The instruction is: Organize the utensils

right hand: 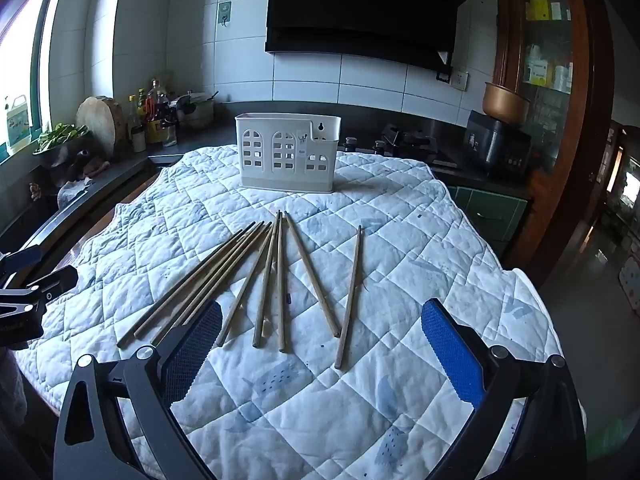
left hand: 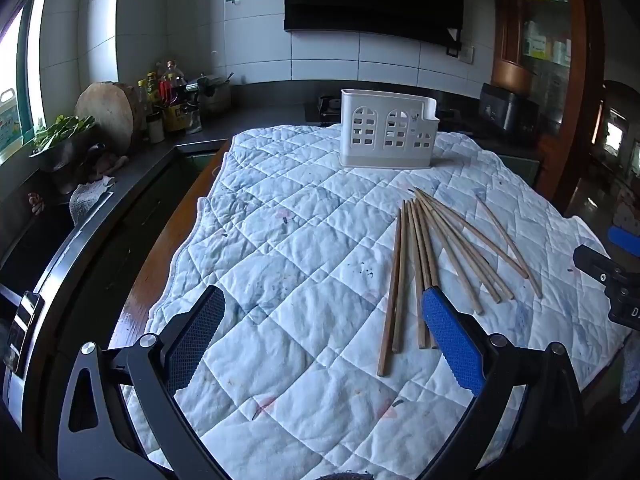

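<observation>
Brown wooden table [left hand: 160, 256] w/ white quilted cloth [right hand: 400, 240] over it; white plastic holder [right hand: 286, 152] near far edge, wooden chopsticks [right hand: 276, 276] mid-cloth.

Window [left hand: 16, 80] daylight, dim room, fisheye warping

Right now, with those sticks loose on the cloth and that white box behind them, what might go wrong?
1. The chopsticks lie fanned and overlapping, so closing on one may drag or scatter its neighbours.
2. The quilted cloth is soft and wrinkled; a thin stick could roll or sink from the open right gripper.
3. The white utensil holder looks light and stands free, so a misaimed stick might tip it.
</observation>
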`<control>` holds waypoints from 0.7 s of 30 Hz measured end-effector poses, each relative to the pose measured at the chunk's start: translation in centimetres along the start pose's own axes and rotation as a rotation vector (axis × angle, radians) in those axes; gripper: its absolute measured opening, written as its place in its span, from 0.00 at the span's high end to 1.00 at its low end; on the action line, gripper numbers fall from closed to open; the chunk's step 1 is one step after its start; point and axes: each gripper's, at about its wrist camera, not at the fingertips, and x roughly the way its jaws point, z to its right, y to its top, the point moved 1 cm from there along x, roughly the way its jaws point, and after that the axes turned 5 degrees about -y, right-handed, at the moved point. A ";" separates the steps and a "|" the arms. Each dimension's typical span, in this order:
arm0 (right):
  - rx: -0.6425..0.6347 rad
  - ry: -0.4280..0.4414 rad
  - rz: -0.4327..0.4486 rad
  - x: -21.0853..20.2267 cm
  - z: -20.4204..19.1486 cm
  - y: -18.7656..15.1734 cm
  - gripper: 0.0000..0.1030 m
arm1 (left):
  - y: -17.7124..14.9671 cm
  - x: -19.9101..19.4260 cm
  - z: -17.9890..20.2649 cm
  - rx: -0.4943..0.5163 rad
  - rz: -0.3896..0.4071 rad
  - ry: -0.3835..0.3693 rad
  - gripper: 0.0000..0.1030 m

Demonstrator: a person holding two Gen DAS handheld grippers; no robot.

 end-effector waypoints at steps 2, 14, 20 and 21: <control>0.000 0.001 0.002 0.0 -0.1 0.0 0.06 | 0.0 0.0 0.0 -0.001 0.008 -0.002 0.05; -0.005 0.002 0.002 0.1 -0.3 -0.1 0.06 | -0.1 -0.1 0.3 0.000 0.007 -0.007 0.05; -0.006 0.001 0.002 0.2 -0.3 0.0 0.06 | -0.2 0.1 0.3 -0.002 0.006 -0.009 0.05; -0.006 0.002 0.001 0.3 -0.3 0.0 0.06 | -0.2 0.1 0.3 -0.002 0.006 -0.008 0.05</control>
